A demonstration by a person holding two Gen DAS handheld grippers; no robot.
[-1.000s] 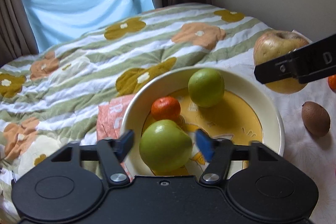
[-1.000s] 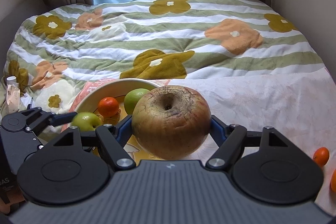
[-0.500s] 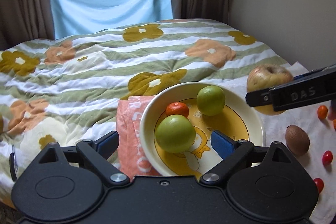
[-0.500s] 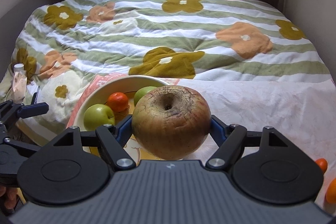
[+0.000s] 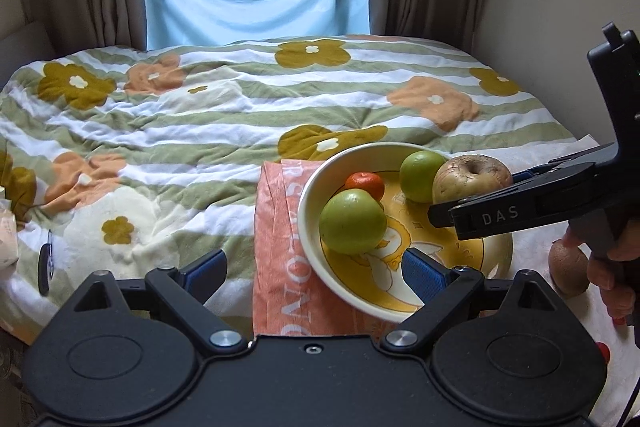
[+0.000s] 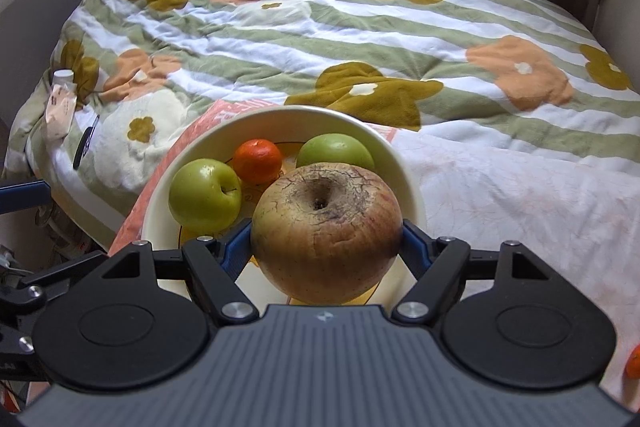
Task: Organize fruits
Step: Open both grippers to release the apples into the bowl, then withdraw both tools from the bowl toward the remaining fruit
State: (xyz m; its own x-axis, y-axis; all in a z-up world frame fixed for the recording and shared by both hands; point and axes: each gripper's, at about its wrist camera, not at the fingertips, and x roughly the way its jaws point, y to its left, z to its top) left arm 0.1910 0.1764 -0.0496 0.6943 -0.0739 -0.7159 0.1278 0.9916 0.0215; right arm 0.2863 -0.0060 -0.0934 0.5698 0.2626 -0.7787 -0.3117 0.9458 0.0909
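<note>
A cream bowl (image 5: 308,187) with a yellow duck picture holds a green apple (image 5: 352,221), a tangerine (image 5: 365,185) and a second green fruit (image 5: 422,171). My left gripper (image 5: 316,267) stands open, drawn back from the green apple, with only the bowl's near rim between its blue pads. My right gripper (image 6: 326,243) is shut on a big wrinkled russet apple (image 6: 326,227) and holds it over the bowl (image 6: 408,179), right of the green apple (image 6: 204,195). In the left wrist view the russet apple (image 5: 472,175) hangs above the bowl's right side.
The bowl sits on an orange-pink cloth (image 5: 276,247) on a floral quilt (image 5: 200,115). A white cloth (image 6: 520,195) covers the right side, with a kiwi (image 5: 566,267), a small red fruit (image 5: 602,351) and an orange fruit (image 6: 634,363). A hand (image 5: 608,267) grips the right tool.
My left gripper opened, let go of the green apple in the bowl and drew back and up. My right gripper carried the russet apple leftward to above the bowl.
</note>
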